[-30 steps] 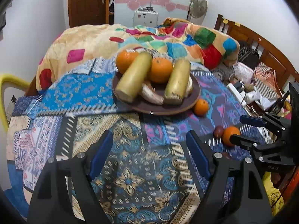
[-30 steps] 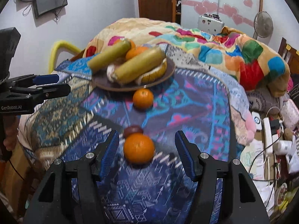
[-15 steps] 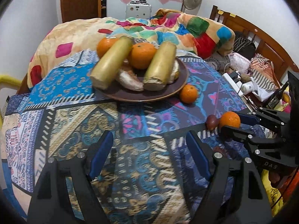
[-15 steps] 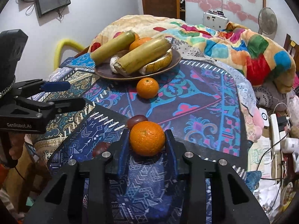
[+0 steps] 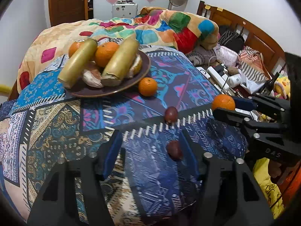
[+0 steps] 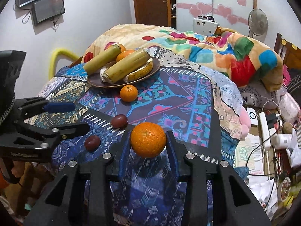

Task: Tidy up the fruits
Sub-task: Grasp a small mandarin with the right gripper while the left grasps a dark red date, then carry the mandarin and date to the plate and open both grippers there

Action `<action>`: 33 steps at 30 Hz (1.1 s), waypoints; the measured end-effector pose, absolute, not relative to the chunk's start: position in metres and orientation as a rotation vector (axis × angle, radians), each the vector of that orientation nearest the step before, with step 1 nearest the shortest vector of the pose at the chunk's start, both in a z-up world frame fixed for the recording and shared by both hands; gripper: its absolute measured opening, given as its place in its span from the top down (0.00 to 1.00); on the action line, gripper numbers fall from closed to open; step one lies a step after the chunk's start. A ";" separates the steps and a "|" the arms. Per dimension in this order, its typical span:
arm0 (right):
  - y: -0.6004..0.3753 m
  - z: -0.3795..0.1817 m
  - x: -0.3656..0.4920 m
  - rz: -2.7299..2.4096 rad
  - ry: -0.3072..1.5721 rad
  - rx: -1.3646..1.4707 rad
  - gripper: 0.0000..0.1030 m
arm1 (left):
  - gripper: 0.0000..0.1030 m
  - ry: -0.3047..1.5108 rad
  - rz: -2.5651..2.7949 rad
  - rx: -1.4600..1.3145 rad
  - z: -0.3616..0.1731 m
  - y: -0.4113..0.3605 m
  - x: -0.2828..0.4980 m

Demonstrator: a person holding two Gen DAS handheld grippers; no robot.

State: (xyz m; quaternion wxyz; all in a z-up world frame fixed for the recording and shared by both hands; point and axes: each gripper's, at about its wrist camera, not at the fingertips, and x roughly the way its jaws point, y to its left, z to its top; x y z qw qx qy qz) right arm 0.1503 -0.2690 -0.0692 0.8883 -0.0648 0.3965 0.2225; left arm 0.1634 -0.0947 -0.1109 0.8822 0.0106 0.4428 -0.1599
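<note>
I am gripping the large orange [image 6: 148, 139] with the right gripper [image 6: 148, 145]; left gripper [image 5: 150, 150] fingers (just closing, still apart) are straddling a dark fruit [image 5: 174, 149], untouched.

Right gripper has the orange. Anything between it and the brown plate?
Mostly clear. The right gripper is shut on the orange. A smaller orange lies on the cloth just before the plate's near rim, in the direct line. The plate is crowded already.
</note>
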 end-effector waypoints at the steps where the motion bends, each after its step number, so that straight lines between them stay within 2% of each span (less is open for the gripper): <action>1: -0.270 -0.068 0.148 0.463 0.821 -0.132 0.67 | 0.41 0.926 -0.335 0.023 -0.112 -0.097 0.162; 4: -0.274 -0.064 0.142 0.465 0.814 -0.129 0.67 | 0.44 0.941 -0.343 0.016 -0.116 -0.105 0.159; 12: -0.281 -0.061 0.129 0.468 0.805 -0.123 0.67 | 0.62 0.958 -0.330 0.023 -0.129 -0.116 0.156; 17: -0.283 -0.063 0.127 0.468 0.809 -0.119 0.67 | 0.84 0.943 -0.360 0.035 -0.130 -0.120 0.151; 33: -0.261 -0.058 0.150 0.488 0.792 -0.103 0.67 | 0.87 0.892 -0.295 -0.007 -0.113 -0.065 0.169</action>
